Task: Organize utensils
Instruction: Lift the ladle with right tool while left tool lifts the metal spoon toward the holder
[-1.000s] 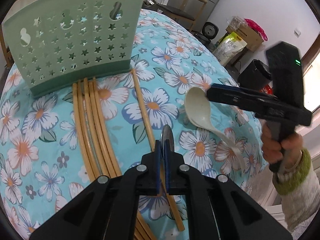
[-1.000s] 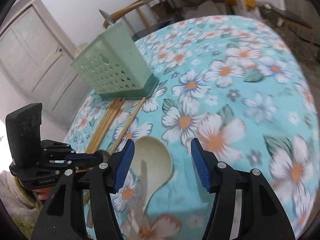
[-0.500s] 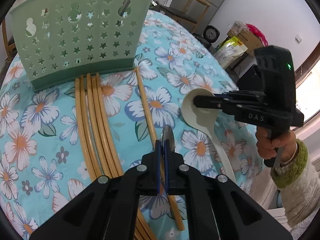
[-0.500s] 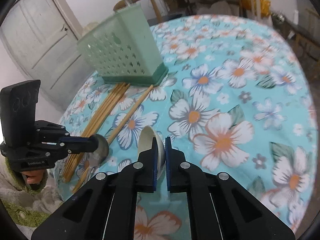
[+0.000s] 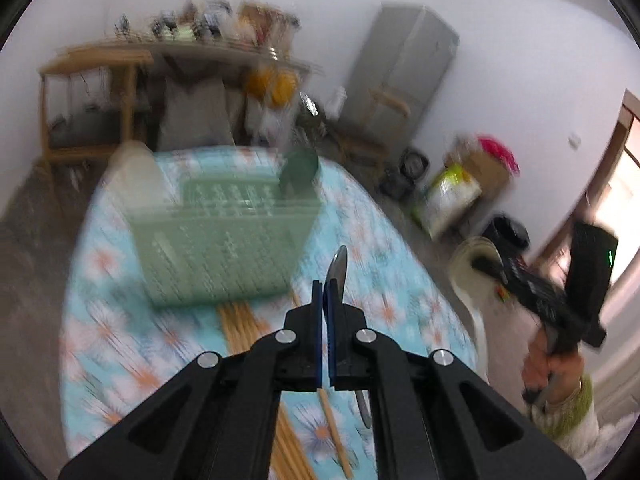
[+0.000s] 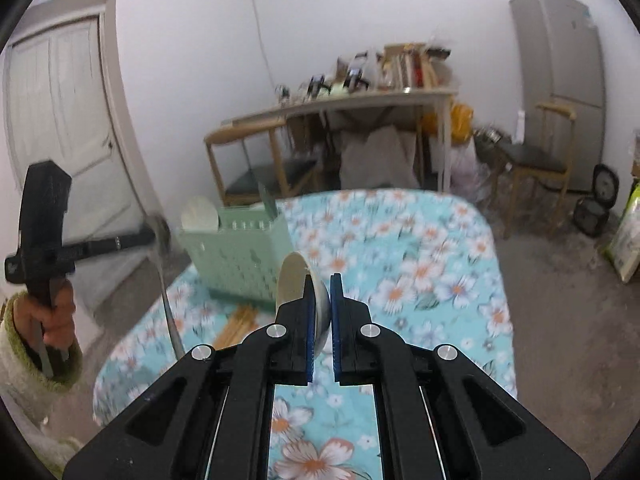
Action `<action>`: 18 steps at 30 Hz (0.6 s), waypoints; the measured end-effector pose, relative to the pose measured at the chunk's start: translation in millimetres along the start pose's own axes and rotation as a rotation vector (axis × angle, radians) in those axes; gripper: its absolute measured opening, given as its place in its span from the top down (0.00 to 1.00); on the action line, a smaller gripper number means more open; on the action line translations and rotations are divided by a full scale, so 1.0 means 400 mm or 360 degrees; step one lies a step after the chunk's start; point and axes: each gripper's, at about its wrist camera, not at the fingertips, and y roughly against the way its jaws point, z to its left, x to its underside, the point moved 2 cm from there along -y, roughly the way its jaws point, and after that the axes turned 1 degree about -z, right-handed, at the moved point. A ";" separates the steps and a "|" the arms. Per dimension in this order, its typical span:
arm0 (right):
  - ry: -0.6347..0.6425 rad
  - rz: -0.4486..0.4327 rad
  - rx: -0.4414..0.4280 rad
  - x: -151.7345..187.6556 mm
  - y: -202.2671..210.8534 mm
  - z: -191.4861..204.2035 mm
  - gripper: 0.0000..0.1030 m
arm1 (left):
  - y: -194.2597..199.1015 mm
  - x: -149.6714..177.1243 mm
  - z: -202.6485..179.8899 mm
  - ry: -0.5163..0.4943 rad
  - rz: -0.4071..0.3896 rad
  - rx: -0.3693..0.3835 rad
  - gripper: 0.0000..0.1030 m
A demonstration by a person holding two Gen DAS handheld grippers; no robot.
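Observation:
My left gripper [image 5: 325,292] is shut on a metal spoon [image 5: 339,268] and holds it in the air over the table; it also shows in the right wrist view [image 6: 154,232], with the spoon's handle [image 6: 168,312] hanging down. My right gripper [image 6: 320,292] is shut on a cream ceramic spoon [image 6: 294,280], lifted off the table; it also shows in the left wrist view [image 5: 470,272]. A green perforated utensil holder [image 5: 224,240] stands on the floral tablecloth [image 6: 420,264]. Several wooden chopsticks [image 5: 240,320] lie in front of it.
The holder [image 6: 236,256] holds a pale spoon [image 6: 200,214] and a dark green one [image 5: 298,170]. Chairs, a cluttered shelf [image 6: 352,96] and a fridge [image 6: 560,72] stand beyond the table. Floor lies past the table's right edge.
Both grippers have risen well above the table, each carrying its spoon. The cream spoon has left the cloth. The views now look down on the holder from higher.

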 end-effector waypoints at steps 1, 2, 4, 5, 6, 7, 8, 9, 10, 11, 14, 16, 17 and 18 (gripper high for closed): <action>-0.0006 -0.0022 0.0016 -0.005 0.004 0.006 0.95 | 0.022 -0.025 0.009 -0.0005 -0.0069 -0.0032 0.99; -0.0012 -0.0032 0.0014 -0.006 0.010 0.009 0.95 | 0.044 -0.051 0.018 -0.0012 -0.0140 -0.0070 0.99; -0.0033 -0.0047 -0.0005 -0.006 0.016 0.016 0.95 | 0.091 -0.105 0.040 -0.0018 -0.0295 -0.0160 0.99; -0.0035 -0.0046 -0.0012 -0.002 0.017 0.020 0.95 | 0.110 -0.128 0.050 -0.0021 -0.0367 -0.0203 0.99; -0.0036 -0.0044 -0.0015 0.000 0.017 0.023 0.95 | 0.126 -0.145 0.059 -0.0023 -0.0431 -0.0242 0.99; -0.0039 -0.0042 -0.0014 0.004 0.017 0.025 0.95 | 0.142 -0.167 0.073 -0.0019 -0.0505 -0.0285 0.99; -0.0049 -0.0034 -0.0021 0.010 0.015 0.026 0.95 | 0.153 -0.181 0.084 -0.0017 -0.0559 -0.0328 0.99; -0.0055 -0.0029 -0.0023 0.014 0.015 0.029 0.95 | 0.159 -0.199 0.099 -0.0014 -0.0617 -0.0383 0.99; -0.0063 -0.0024 -0.0024 0.020 0.014 0.032 0.95 | 0.160 -0.209 0.107 -0.0010 -0.0642 -0.0405 0.99; -0.0067 -0.0021 -0.0024 0.024 0.017 0.038 0.95 | 0.159 -0.221 0.121 0.0001 -0.0680 -0.0440 0.99; -0.0079 0.0001 -0.0022 0.034 0.019 0.042 0.95 | 0.150 -0.233 0.150 -0.0006 -0.0747 -0.0539 0.99; -0.0083 0.0013 -0.0017 0.036 0.017 0.040 0.95 | 0.130 -0.234 0.171 -0.0019 -0.0753 -0.0589 0.99; -0.0082 0.0017 -0.0015 0.037 0.018 0.041 0.95 | 0.113 -0.233 0.181 -0.0022 -0.0749 -0.0605 0.99; -0.0082 0.0018 -0.0013 0.038 0.020 0.043 0.95 | 0.093 -0.231 0.191 -0.0024 -0.0741 -0.0616 0.99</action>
